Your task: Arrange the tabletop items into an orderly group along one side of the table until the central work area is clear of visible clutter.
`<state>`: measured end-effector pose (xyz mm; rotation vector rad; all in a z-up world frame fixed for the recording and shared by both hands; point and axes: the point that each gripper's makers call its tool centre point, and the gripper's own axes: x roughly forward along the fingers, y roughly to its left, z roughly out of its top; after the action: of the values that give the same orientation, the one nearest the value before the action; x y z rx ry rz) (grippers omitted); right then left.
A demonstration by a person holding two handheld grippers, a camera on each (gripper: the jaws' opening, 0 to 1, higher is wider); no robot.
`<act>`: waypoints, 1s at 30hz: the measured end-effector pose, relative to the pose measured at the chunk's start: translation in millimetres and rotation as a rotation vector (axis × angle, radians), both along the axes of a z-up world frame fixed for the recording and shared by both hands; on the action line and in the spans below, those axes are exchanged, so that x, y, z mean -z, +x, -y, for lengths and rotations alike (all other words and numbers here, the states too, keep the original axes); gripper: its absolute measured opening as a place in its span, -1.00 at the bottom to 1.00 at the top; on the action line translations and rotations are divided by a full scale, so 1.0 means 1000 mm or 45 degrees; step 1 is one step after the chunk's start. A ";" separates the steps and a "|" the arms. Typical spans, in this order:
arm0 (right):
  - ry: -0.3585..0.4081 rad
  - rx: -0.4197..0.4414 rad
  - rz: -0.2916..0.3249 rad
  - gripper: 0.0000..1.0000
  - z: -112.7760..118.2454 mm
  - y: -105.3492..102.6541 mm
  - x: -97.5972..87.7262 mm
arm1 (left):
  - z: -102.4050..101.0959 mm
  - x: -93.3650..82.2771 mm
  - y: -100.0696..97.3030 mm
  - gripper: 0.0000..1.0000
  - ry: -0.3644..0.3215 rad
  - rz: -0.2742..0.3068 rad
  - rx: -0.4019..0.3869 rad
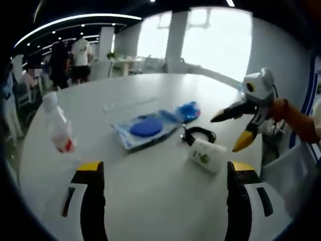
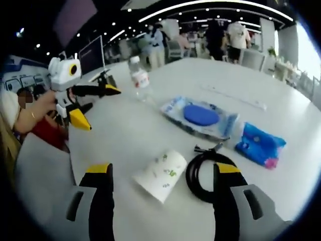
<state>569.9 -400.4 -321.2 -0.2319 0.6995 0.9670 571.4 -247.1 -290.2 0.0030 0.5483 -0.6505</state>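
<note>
Paper cup (image 2: pixel 163 174) lies on its side on the white table (image 2: pixel 135 135), between the right gripper (image 2: pixel 165 193) fingers, just ahead of their tips; jaws spread, nothing held. Coiled black cable (image 2: pixel 205 175) touches the cup by the right-hand finger. Beyond: wet-wipes pack (image 2: pixel 200 118), blue pouch (image 2: pixel 261 144), water bottle (image 2: pixel 139 79). Left gripper (image 1: pixel 163 188) fingers spread, empty; cup (image 1: pixel 208 154) ahead near its right-hand finger, bottle (image 1: pixel 59 131) beyond its left-hand finger.

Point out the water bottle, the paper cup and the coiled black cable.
water bottle (image 1: pixel 59 131): left gripper view, on its clear body just above the red label.
paper cup (image 2: pixel 161 174): right gripper view, on its white side, lying tipped over.
coiled black cable (image 2: pixel 194 176): right gripper view, on the coil's left arc.
</note>
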 end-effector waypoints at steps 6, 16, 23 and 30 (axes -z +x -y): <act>-0.035 -0.058 0.011 0.41 0.000 -0.008 0.010 | 0.003 -0.001 -0.010 0.99 0.007 0.026 0.039; -0.116 -0.129 0.096 0.00 0.003 -0.013 0.021 | 0.008 -0.005 -0.020 0.99 -0.020 0.046 0.060; -0.155 -0.145 0.125 -0.17 0.005 -0.012 0.028 | 0.010 -0.003 -0.026 0.99 -0.022 0.061 0.079; -0.158 -0.101 0.140 -0.65 0.010 -0.005 0.031 | 0.012 -0.002 -0.028 0.99 -0.032 0.067 0.088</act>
<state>565.3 -410.2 -351.8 -0.4215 0.6538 0.9797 543.2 -259.2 -288.2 0.0154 0.4907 -0.7228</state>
